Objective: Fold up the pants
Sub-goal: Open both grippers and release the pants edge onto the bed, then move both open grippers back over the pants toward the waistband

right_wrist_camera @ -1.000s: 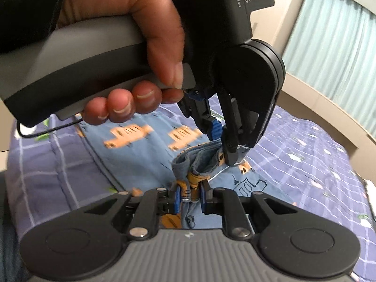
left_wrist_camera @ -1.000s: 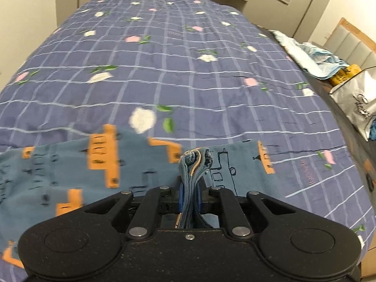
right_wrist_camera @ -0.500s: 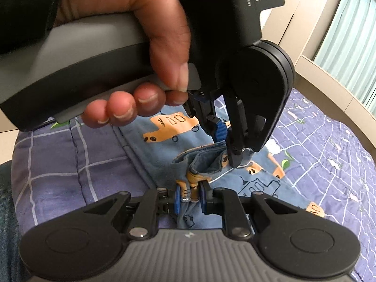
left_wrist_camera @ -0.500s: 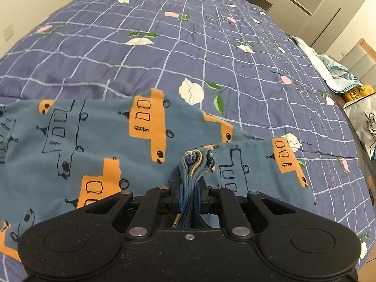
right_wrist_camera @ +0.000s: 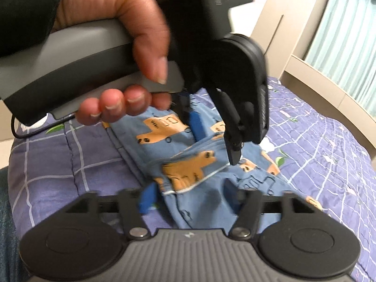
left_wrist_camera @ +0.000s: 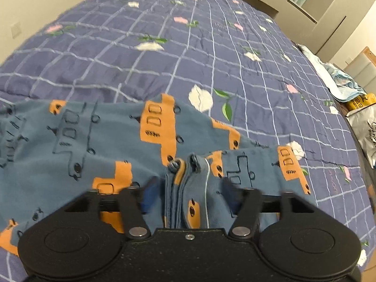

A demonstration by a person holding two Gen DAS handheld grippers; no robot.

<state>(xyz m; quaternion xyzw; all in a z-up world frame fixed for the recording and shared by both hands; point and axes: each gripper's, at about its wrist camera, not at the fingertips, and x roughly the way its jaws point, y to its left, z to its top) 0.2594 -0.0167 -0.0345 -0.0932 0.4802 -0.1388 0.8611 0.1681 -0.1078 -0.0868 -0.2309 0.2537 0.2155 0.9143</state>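
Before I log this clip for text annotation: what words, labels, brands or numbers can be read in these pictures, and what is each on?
No text here reads clearly.
Yellow package beside the bed: dark print, too blurred to read.
Silver bag: dark script lettering, cut off at the frame edge, illegible.
Left gripper housing: small pale lettering, too blurred to read.
Pants: drawn vehicles only, no words.

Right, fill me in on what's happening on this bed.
A person is folding blue pants printed with orange trucks on a purple checked bedspread, holding a gripper in each hand. The left gripper and the right gripper have both just been opening. The bunched edge of the pants sits between each pair of blue pads, no longer pinched. In the right wrist view, the person's hand holds the left gripper just above the fabric.
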